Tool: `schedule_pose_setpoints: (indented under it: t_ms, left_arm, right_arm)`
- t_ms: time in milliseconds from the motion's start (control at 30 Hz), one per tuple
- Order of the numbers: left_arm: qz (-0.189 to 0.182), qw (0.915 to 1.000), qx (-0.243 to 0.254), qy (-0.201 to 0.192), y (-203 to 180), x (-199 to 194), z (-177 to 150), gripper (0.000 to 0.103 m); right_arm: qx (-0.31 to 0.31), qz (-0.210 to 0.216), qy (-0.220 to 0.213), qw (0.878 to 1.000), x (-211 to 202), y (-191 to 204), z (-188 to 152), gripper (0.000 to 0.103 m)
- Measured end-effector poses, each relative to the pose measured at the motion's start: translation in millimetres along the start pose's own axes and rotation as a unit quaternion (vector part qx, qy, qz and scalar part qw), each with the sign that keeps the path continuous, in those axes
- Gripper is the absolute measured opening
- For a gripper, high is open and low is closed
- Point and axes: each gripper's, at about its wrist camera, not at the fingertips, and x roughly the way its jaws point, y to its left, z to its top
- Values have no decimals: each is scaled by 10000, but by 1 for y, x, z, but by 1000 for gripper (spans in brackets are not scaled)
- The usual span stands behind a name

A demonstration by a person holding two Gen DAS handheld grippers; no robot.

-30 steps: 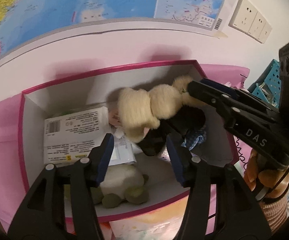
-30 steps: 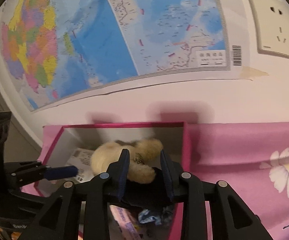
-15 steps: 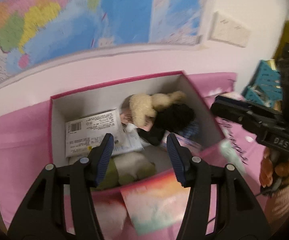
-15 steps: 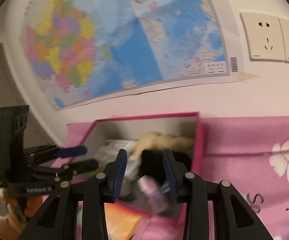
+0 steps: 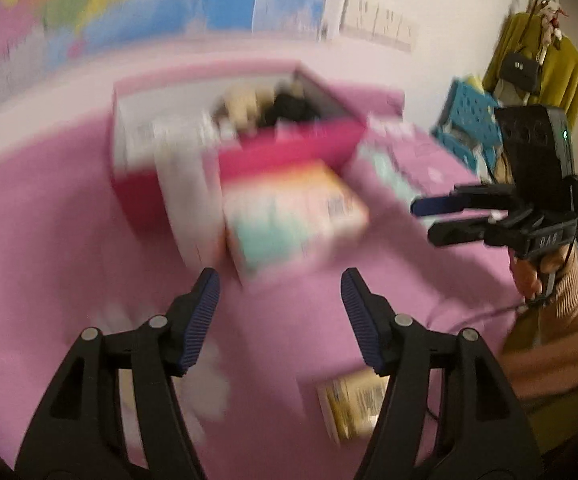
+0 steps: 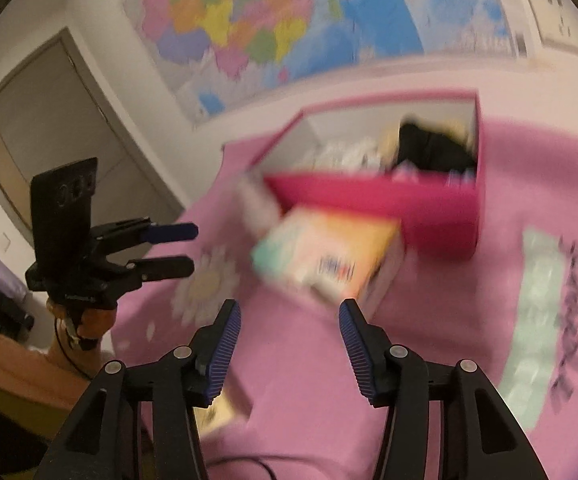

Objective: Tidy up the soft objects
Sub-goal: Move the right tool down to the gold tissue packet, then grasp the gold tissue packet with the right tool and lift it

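Both claws are now sitting well back from the pink-walled open box (image 5: 289,152), where a second ago they were reaching down inside it, and the cream plush toy (image 5: 245,106) that the right claw was carrying is now lying inside the box against its far wall, beside a black soft item (image 5: 289,106).

The left claw (image 5: 279,304) is hovering over the pink cloth-covered surface (image 5: 69,240) with its blue-padded fingers spread wide and nothing between them. The right claw (image 6: 289,336) is likewise released and empty, hovering off to the right of the left one. Both views are heavily motion-blurred, so small details are hard to read.

A broad stretch of bare pink cloth is lying between the claws and the near wall of the box. A pastel rainbow-printed rectangular pack (image 6: 329,256) is resting against that near wall, outside the box, with a white rolled or folded item (image 5: 193,208) just to its left. A small yellow packet (image 5: 353,404) is lying on the cloth close to the left claw's right finger.

Inside the box, white paper-wrapped packs (image 5: 161,132) are filling the left part; other contents are too blurred to tell. A blue perforated plastic basket (image 5: 469,124) is standing past the right edge of the surface.
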Motion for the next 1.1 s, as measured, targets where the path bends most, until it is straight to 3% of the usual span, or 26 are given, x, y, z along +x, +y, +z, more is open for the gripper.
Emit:
schedule_pose_setpoints:
  t_ms: [200, 467, 533, 700, 1100]
  left_arm:
    - [-213, 9979, -188, 582, -5, 15, -44, 64]
    - [-603, 9939, -273, 887, -21, 21, -75, 62]
    - [-684, 9929, -288, 932, -24, 22, -81, 58]
    - [-1009, 9897, -359, 946, -28, 26, -82, 44]
    - [-892, 9919, -438, 796, -32, 50, -54, 44]
  right_arm:
    - [329, 369, 580, 9971, 30, 3, -31, 52]
    - [217, 650, 1173, 9907, 57, 25, -55, 52]
    - [236, 733, 1193, 9899, 61, 27, -57, 49]
    - [275, 761, 1208, 9894, 69, 32, -64, 30]
    - [534, 121, 520, 9971, 57, 3, -39, 30]
